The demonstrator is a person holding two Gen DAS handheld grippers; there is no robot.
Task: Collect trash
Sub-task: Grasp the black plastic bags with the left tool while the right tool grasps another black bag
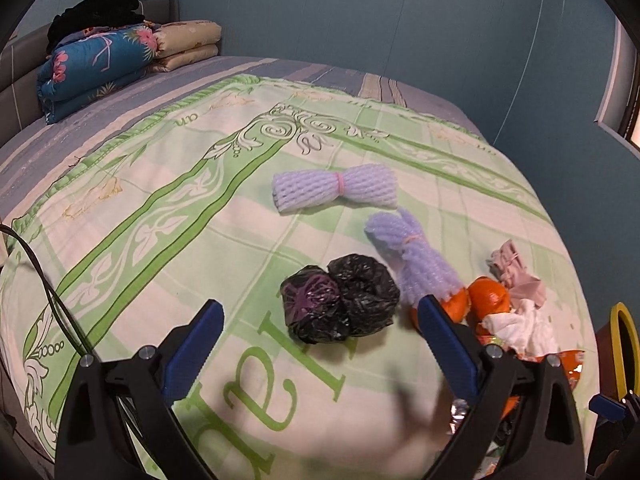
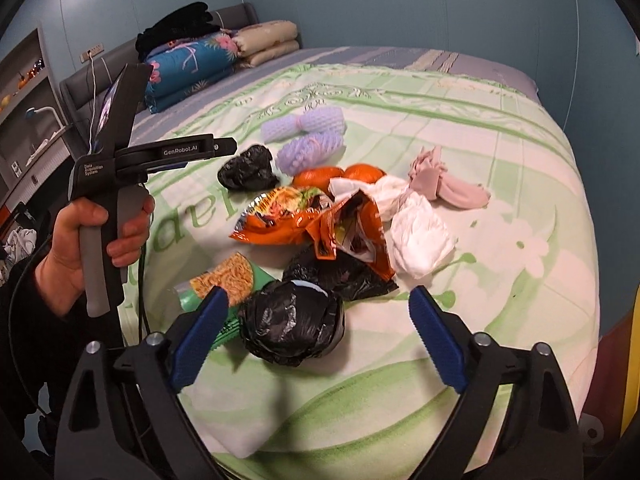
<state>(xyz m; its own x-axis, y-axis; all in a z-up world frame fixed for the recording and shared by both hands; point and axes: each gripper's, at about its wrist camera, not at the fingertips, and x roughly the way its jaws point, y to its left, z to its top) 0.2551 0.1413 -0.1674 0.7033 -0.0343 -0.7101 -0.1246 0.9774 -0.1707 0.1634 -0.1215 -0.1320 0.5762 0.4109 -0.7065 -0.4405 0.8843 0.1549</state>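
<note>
Trash lies on a green patterned bedspread (image 1: 168,208). In the left wrist view my left gripper (image 1: 320,306) is open, with a crumpled black bag lump (image 1: 340,300) just ahead of its tips, untouched. Two purple foam nets (image 1: 334,190) lie beyond it, with oranges (image 1: 488,300) and white tissue (image 1: 520,328) to the right. My right gripper (image 2: 318,294) is open around a black bag ball (image 2: 294,320), and its pads are not pressing on it. Behind the ball lie an orange snack bag (image 2: 304,220), a green packet (image 2: 224,280) and a white wad (image 2: 420,240).
Folded quilts (image 1: 100,60) are stacked at the headboard. A yellow rim (image 1: 624,344) shows past the bed's right edge. A black cable (image 1: 52,292) hangs at the left edge. A person's hand (image 2: 80,232) holds the left tool's handle beside the trash.
</note>
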